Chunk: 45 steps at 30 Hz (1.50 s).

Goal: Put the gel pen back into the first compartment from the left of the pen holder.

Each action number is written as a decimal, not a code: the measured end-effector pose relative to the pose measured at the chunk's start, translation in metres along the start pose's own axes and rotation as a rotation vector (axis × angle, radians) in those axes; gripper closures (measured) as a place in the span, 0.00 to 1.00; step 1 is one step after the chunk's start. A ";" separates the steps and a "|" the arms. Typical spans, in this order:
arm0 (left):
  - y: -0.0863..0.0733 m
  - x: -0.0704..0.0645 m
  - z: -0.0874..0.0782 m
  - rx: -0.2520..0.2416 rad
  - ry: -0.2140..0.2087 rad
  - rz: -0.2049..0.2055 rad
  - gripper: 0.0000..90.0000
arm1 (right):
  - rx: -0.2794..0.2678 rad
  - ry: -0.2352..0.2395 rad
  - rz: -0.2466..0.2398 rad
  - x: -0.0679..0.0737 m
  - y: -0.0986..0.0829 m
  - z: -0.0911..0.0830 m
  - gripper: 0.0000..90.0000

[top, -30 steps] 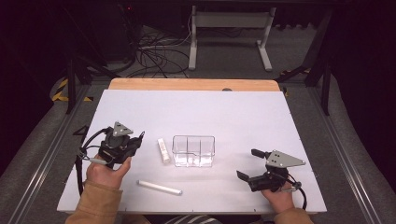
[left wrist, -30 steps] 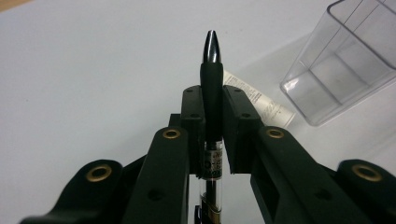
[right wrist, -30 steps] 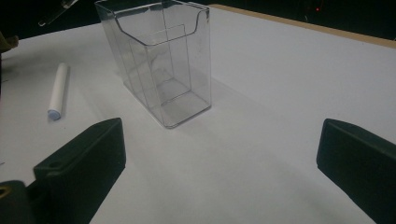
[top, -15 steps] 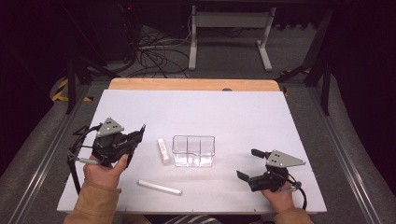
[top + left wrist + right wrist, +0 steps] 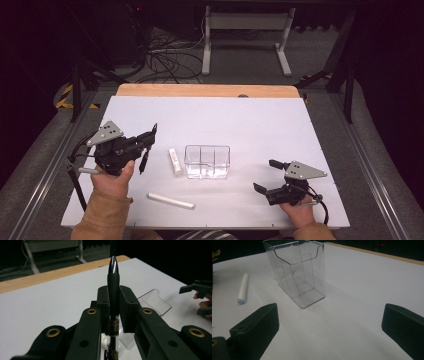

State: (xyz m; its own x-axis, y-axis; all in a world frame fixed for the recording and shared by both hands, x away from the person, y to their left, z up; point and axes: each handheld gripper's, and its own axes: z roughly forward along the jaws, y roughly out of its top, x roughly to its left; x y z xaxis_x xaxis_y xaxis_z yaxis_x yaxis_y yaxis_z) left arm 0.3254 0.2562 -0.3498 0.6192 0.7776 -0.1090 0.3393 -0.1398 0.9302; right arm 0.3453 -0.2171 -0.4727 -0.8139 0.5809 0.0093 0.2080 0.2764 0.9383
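The left gripper [image 5: 113, 307] clamps a pen [image 5: 113, 287] between its two black jaws. The pen has a matte black rubbery grip, a glossy dark cone tip with a bright glint, and a clear barrel lower down, which carries a pale label with small print too blurred to read. The tip stands up well past the jaw ends. The jaw arms are matte black plastic with brass-coloured rivets. In the high view the left gripper [image 5: 145, 145] is held above the table's left part, with the pen [image 5: 143, 161] sticking down and out of the jaws and a grey three-cornered plate on top.

Beyond those jaws, to their right, stands the box [image 5: 153, 301], a clear plastic holder with thin inner walls and a scooped front edge. In the high view the box [image 5: 207, 161] is empty and sits near the table's middle.

The right gripper [image 5: 329, 322] has its jaws spread wide, with nothing between them. The box [image 5: 298, 272] stands ahead of them, apart, slightly left of centre. Left of the box lies a short white tube [image 5: 243, 288], smooth and round, with a bluish end cap. In the high view the right gripper [image 5: 268, 176] is near the table's front right.

A longer white stick [image 5: 170, 200] lies flat on the smooth white table [image 5: 260, 120], near the front edge. A strip of bare wood runs along the far edge.
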 end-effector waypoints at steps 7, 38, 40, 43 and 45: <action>0.004 -0.005 0.006 -0.051 -0.033 0.022 0.89 | 0.001 0.003 0.002 0.000 0.000 0.000 0.02; 0.010 -0.018 0.063 -0.195 -0.246 0.084 0.89 | 0.000 0.014 -0.004 0.001 0.000 0.000 0.02; 0.010 -0.020 0.066 -0.201 -0.259 0.087 0.89 | 0.000 0.015 -0.004 0.000 0.000 0.000 0.02; 0.008 -0.020 0.072 -0.206 -0.269 0.089 0.89 | 0.000 0.016 -0.004 0.000 0.000 0.000 0.02; 0.007 -0.020 0.075 -0.204 -0.272 0.090 0.89 | 0.000 0.015 -0.004 0.000 0.000 0.000 0.02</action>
State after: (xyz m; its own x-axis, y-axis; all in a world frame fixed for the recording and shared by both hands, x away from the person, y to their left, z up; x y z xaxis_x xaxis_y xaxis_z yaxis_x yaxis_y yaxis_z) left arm 0.3689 0.1938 -0.3671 0.8153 0.5725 -0.0872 0.1432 -0.0534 0.9882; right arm 0.3450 -0.2166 -0.4726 -0.8231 0.5678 0.0108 0.2047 0.2788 0.9383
